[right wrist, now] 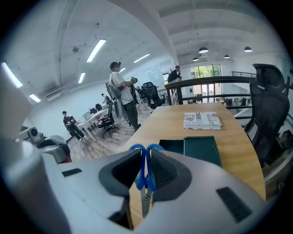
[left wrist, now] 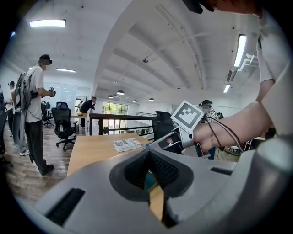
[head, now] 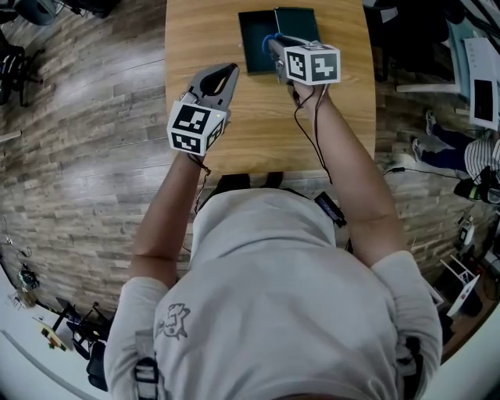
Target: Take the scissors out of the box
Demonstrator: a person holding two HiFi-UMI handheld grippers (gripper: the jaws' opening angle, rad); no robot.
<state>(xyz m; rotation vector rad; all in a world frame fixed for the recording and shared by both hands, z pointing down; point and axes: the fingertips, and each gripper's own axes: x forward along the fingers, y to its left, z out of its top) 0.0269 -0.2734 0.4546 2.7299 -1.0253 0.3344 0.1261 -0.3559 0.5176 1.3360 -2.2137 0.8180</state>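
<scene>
Blue-handled scissors (right wrist: 145, 176) are clamped between the pads of my right gripper (right wrist: 145, 155), handles pointing away from me, blades hanging down. In the head view this gripper (head: 272, 45) is lifted over the near edge of the dark green box (head: 254, 47), whose teal lid (head: 297, 22) lies beside it on the wooden table (head: 234, 141). Both halves lie flat ahead of the right gripper, box (right wrist: 170, 145) to the left of lid (right wrist: 203, 150). My left gripper (head: 229, 72) hovers left of the box, shut with nothing in it (left wrist: 149, 155).
A printed booklet (right wrist: 202, 120) lies at the table's far end. A black office chair (right wrist: 271, 105) stands at the table's right side. People stand on the wooden floor to the left (left wrist: 34, 105). More desks and chairs (left wrist: 64, 123) are behind them.
</scene>
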